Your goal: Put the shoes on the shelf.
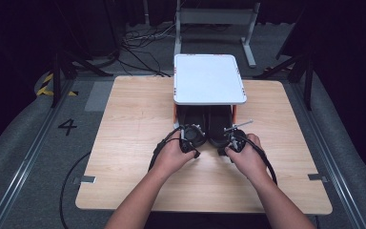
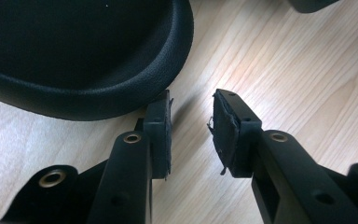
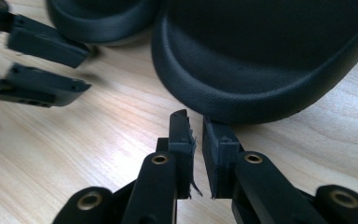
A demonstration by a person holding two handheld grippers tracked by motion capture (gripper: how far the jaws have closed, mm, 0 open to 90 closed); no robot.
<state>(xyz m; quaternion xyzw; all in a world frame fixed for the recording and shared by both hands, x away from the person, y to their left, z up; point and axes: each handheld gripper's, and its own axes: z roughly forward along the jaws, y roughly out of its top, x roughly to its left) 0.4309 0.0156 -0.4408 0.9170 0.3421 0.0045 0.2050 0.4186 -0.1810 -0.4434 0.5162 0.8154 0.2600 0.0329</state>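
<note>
Your left hand (image 1: 174,155) and right hand (image 1: 248,157) held the two grippers low over the wooden table (image 1: 124,143). Your left gripper (image 2: 191,122) had its jaws apart with bare wood between them, just beside the heel of the left black shoe (image 2: 84,56). Your right gripper (image 3: 196,140) had its jaws nearly together, a narrow gap left, tips at the heel of the right black shoe (image 3: 270,60). Beyond, both shoes lay under the white shelf (image 1: 208,78).
</note>
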